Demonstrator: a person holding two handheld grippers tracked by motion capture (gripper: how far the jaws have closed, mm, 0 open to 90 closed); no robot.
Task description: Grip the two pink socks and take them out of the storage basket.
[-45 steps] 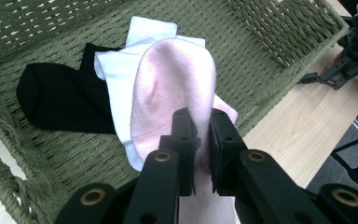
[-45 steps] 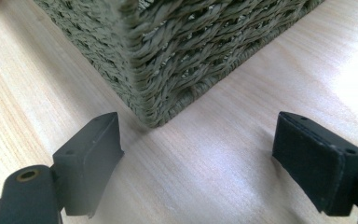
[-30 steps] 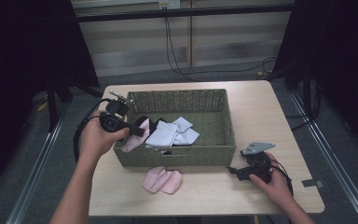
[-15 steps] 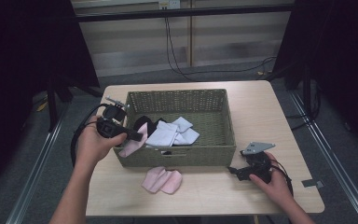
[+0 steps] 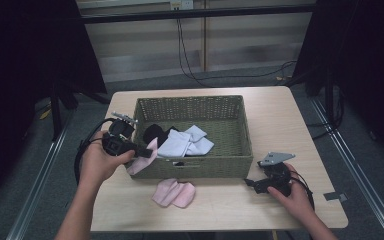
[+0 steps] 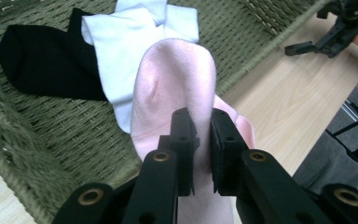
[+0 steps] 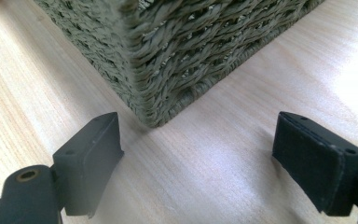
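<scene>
Carried since a second ago from inside the basket (image 5: 195,107) out over its near-left rim: pink sock (image 6: 175,88), clenched in left tool (image 5: 142,151). Already laid before the basket: pink pair (image 5: 174,193). Left inside: black and white socks. Right tool (image 7: 198,149) released, at the basket's near-right corner.

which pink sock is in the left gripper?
The pink sock draped over the basket's front-left rim, clamped by the left gripper. The other pink socks lie loose on the table.

Basket corner (image 7: 154,79) close before the jaws; bare tabletop (image 7: 242,158) between.
</scene>
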